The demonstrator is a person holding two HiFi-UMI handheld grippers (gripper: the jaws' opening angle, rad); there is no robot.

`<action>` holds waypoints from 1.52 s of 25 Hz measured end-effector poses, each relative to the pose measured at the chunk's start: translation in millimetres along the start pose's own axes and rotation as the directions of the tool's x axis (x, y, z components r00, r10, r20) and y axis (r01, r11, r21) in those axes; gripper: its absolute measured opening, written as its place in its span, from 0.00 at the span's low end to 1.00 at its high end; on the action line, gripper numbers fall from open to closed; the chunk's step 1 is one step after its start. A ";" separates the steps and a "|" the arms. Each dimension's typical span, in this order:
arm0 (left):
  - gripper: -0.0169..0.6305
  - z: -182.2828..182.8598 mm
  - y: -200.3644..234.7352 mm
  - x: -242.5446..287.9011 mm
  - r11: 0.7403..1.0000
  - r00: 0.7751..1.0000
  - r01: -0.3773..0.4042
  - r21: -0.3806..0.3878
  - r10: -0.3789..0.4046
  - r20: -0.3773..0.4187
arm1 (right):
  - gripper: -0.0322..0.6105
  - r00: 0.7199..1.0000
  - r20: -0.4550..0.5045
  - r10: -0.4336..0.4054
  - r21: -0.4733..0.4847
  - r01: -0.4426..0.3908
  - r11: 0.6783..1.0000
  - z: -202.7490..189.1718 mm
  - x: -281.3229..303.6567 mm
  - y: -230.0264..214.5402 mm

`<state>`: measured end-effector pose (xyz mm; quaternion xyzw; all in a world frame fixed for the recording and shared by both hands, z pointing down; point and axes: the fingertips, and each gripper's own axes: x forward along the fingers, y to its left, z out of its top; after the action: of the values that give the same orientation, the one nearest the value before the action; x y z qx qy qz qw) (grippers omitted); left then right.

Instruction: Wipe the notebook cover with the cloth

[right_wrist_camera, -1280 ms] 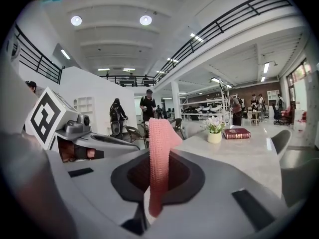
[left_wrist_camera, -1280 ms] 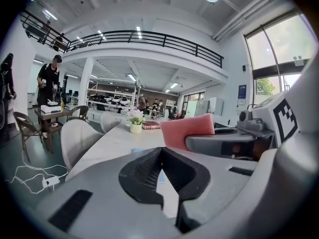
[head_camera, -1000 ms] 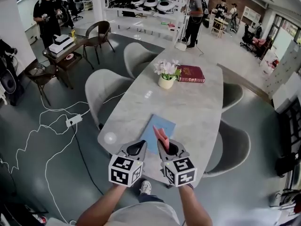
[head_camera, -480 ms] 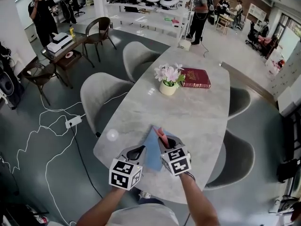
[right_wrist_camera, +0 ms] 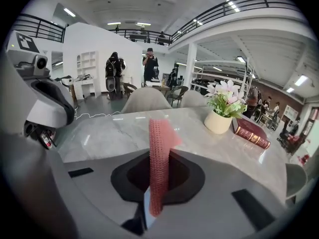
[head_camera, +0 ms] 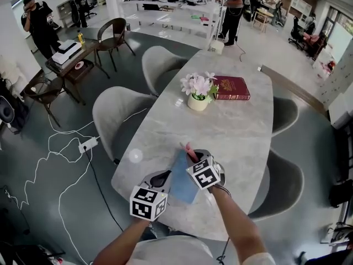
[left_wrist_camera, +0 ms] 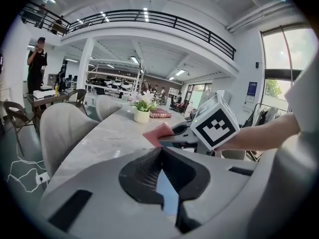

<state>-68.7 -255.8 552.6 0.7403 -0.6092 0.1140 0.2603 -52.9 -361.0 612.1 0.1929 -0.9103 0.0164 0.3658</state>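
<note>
Notebook (head_camera: 181, 184) lies flat, its cover plain pale blue.

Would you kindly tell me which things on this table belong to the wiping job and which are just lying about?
For the job:
pink cloth, clamped in the right gripper jaws
blue notebook, by the left gripper

Just lying about:
potted flowers
dark red book

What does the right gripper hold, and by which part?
The right gripper holds the pink cloth by one end; the rest sticks out past the jaws.
</note>
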 end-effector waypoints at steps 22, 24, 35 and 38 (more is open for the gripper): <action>0.04 -19.6 49.6 8.5 0.969 0.966 0.238 0.063 -0.229 -0.120 | 0.07 0.985 -0.165 -0.047 0.049 0.055 0.997 -30.8 44.2 38.9; 0.04 -20.7 51.1 7.5 0.964 0.961 0.257 0.065 -0.248 -0.123 | 0.07 0.985 -0.168 -0.050 0.053 0.059 0.997 -31.9 41.9 48.1; 0.04 -31.7 48.0 -4.9 0.930 0.930 0.353 0.099 -0.337 -0.149 | 0.07 0.984 -0.168 -0.057 0.134 0.080 0.988 -40.5 20.9 102.5; 0.04 -35.4 46.1 -9.2 0.921 0.921 0.375 0.106 -0.357 -0.159 | 0.07 0.984 -0.171 -0.059 0.156 0.086 0.984 -45.2 13.3 118.8</action>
<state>-109.9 -235.0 589.2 0.8475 -0.4316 0.1543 0.2677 -75.0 -247.8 667.4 0.2532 -0.8648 0.0934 0.4234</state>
